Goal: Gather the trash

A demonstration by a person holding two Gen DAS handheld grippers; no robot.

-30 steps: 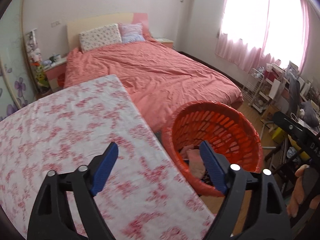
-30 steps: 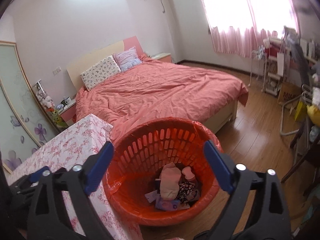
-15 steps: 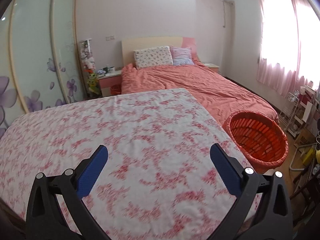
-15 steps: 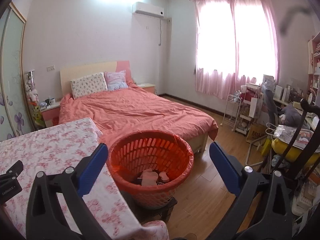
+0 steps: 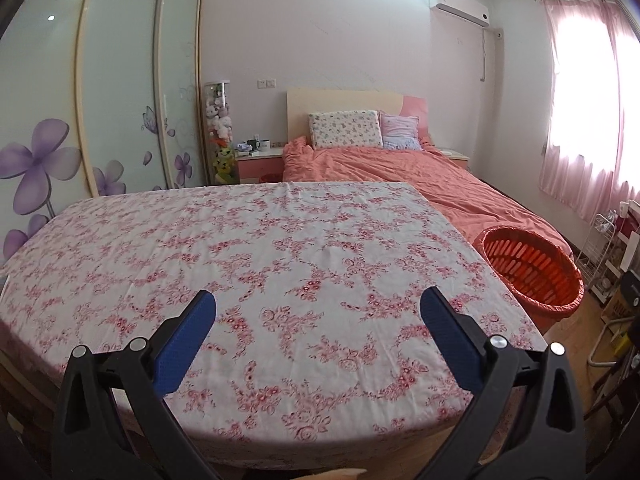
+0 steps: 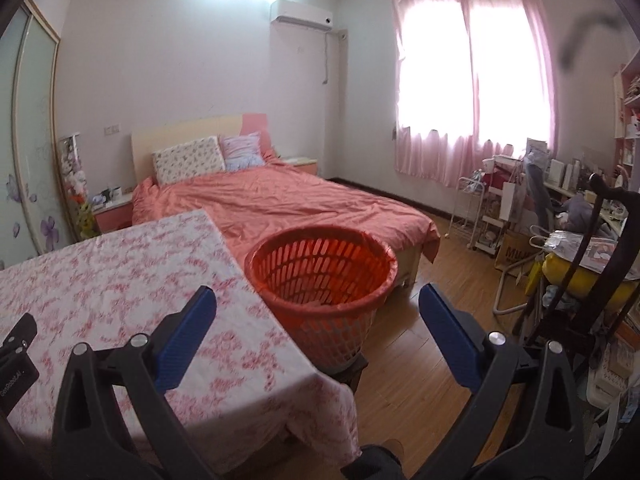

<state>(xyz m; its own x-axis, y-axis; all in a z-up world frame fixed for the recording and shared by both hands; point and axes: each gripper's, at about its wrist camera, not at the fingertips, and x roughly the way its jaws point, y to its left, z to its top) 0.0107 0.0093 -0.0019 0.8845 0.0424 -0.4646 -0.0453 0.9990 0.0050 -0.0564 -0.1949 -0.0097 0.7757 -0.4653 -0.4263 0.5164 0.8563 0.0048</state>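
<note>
An orange slatted basket [image 6: 320,276] stands on the floor at the table's right side; it also shows in the left wrist view [image 5: 530,270]. Only a glimpse of its contents shows. My left gripper [image 5: 318,320] is open and empty above the near edge of the floral-cloth table [image 5: 260,248]. My right gripper [image 6: 318,320] is open and empty, held back from the basket over the table's right corner [image 6: 120,280]. No loose trash shows on the cloth.
A bed with a coral cover [image 6: 288,200] lies behind the basket. A sliding wardrobe [image 5: 100,100] is at the left, a nightstand [image 5: 260,160] by the bed. Cluttered racks and a chair [image 6: 560,240] fill the right side on the wooden floor.
Both grippers have pulled back and up from the basket. The left one has swung left over the table. The basket now looks smaller and farther in both views.
</note>
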